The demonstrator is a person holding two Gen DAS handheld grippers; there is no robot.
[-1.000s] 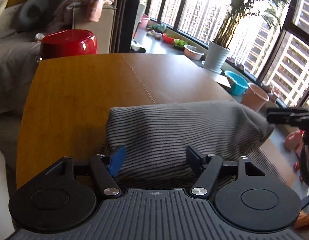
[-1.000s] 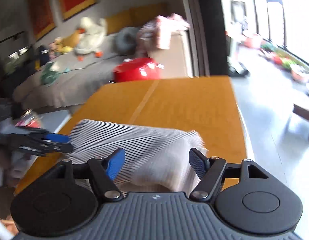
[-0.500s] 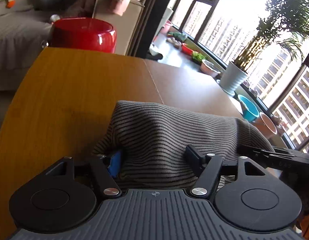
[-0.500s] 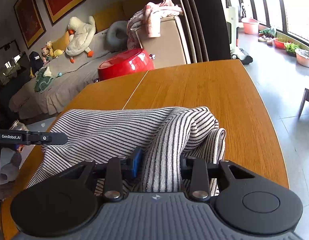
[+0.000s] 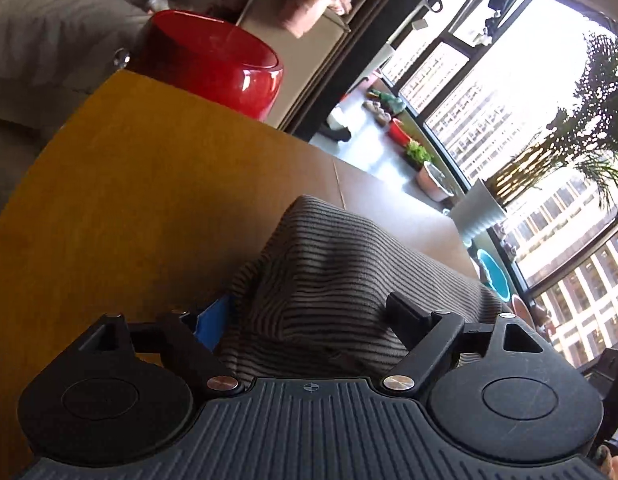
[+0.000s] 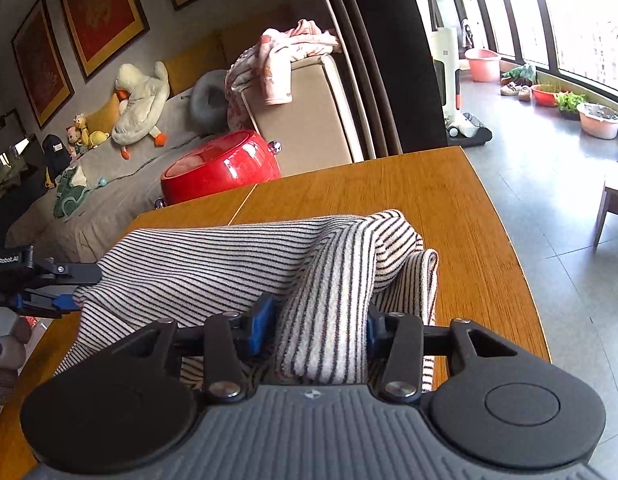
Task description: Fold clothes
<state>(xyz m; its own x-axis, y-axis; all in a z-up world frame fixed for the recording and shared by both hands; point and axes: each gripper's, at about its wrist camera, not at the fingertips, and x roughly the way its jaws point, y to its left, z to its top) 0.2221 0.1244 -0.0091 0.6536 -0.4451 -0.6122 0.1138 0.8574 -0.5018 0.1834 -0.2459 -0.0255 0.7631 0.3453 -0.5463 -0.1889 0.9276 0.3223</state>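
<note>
Striped garment held at both ends over table

Two hand-held grippers, one garment. Nearest in the right wrist view: right hand-held gripper (image 6: pixel 317 320), pressed together on a bunched fold of the striped garment (image 6: pixel 213 268), blue pads biting cloth from both sides. Nearest in the left wrist view: left hand-held gripper (image 5: pixel 309 316), fingers set wide with a thick wad of the same striped garment (image 5: pixel 329 272) filling the gap; seen from the right wrist camera at the cloth's far left edge (image 6: pixel 65 286), tips closed on the hem. Garment doubled over, draped in a ridge between the two grips, its lower folds resting on the wooden table (image 6: pixel 449 200).

Farther off, just past the table's far edge: one glossy red stool (image 6: pixel 221 168). Beyond that, a grey sofa (image 6: pixel 109 188) carrying one white duck plush (image 6: pixel 141 100) and a pink garment (image 6: pixel 285 56) slung over its arm. On the wall, three red framed pictures. By the windows, one white potted plant (image 5: pixel 481 212) and several basins on the floor.
</note>
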